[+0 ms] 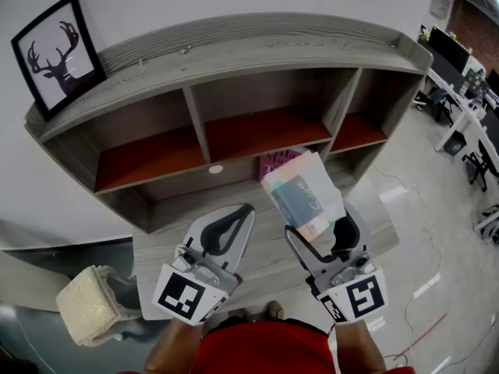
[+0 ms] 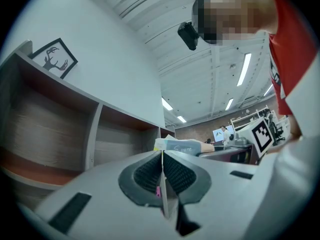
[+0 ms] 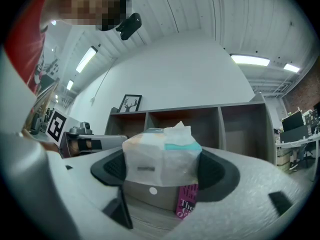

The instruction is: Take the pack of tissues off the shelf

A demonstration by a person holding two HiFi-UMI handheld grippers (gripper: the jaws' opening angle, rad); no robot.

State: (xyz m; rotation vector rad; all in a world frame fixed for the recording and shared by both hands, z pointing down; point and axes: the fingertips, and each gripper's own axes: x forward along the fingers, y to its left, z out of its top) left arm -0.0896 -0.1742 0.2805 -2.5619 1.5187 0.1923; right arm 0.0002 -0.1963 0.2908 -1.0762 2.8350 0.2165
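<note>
1. A grey wooden shelf (image 1: 234, 53) with red-brown compartments stands against a white wall. A framed deer picture (image 1: 56, 53) leans on its top at the left.
2. The person's right gripper (image 1: 318, 228) has its jaws clamped on the pack of tissues (image 1: 302, 197). In the right gripper view both dark pads press into the soft plastic wrapper (image 3: 160, 159), one on each side.
3. The pack looks clear of the shelf. It is held in the air in front of the lower middle compartment and above the grey table (image 1: 156, 255), so the lift seems largely done.
4. The left gripper (image 1: 242, 213) hovers just beside it, to the left. Its jaws are pressed together with nothing between them.
5. A pink printed item (image 1: 274, 162) stands in the compartment right behind the pack. Whether it is a book or a box cannot be told.
6. Risk: the wrapper is slick and yields under pressure, and much of the pack juts beyond the pads. A quick swing or tilt could let it slide out and drop onto the table.
7. Risk: a white tissue (image 3: 179, 130) pokes from the top of the pack. Brushing the shelf edge could snag it and pull it out.
8. Risk: pushing the pack forward could knock the pink item over.
</note>
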